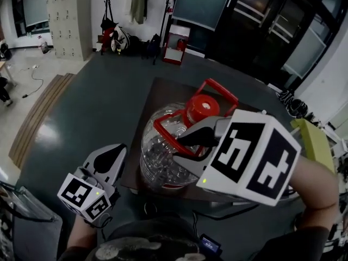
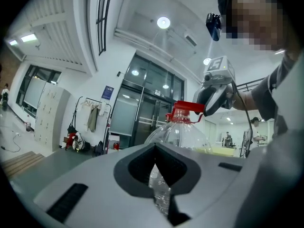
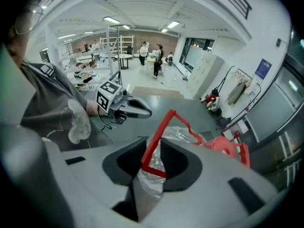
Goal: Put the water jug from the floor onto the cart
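Observation:
A clear water jug [image 1: 163, 151] with a red cap [image 1: 202, 109] stands over the dark brown deck of the cart [image 1: 163, 94]; contact with the deck is hidden. My right gripper [image 1: 187, 140] is shut on the jug's red handle [image 1: 168, 132]. In the right gripper view that handle [image 3: 154, 146] runs between the jaws of the right gripper [image 3: 149, 172]. My left gripper [image 1: 111, 157] hangs left of the jug, shut and holding nothing. From the left gripper view the jug [image 2: 178, 134] rises just beyond the closed left gripper [image 2: 156, 175].
Grey floor surrounds the cart. Wooden steps [image 1: 41, 113] lie far left. A coat rack with bags [image 1: 114, 37] and a red box [image 1: 176, 37] stand at the back wall. A yellow-green object [image 1: 315, 143] sits at right. People [image 3: 154, 61] stand far off.

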The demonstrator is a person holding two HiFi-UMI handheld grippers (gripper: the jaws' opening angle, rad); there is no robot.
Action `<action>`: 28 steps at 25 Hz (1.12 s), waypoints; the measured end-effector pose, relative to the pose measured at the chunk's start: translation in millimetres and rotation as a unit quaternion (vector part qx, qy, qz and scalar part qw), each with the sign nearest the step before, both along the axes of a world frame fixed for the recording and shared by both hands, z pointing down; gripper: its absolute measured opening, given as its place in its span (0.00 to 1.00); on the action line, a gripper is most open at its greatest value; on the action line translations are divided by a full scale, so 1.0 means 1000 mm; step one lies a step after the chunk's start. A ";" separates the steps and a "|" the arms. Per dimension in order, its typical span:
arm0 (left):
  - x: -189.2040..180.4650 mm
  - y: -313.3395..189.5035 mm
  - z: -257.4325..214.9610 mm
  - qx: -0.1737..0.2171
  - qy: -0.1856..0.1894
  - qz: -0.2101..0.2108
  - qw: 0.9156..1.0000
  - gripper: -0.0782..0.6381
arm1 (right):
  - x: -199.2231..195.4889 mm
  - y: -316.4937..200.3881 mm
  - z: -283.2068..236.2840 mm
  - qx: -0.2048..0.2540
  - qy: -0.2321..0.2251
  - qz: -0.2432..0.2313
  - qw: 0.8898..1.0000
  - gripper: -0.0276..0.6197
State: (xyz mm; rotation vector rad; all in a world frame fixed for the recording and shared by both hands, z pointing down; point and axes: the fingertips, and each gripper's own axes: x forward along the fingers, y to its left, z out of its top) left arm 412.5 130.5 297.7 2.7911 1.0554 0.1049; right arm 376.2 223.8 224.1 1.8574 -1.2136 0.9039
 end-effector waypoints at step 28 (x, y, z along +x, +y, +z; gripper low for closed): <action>-0.018 -0.060 -0.004 -0.018 0.000 -0.168 0.986 0.12 | 0.018 -0.018 -0.066 0.273 -0.174 -0.106 0.940 0.08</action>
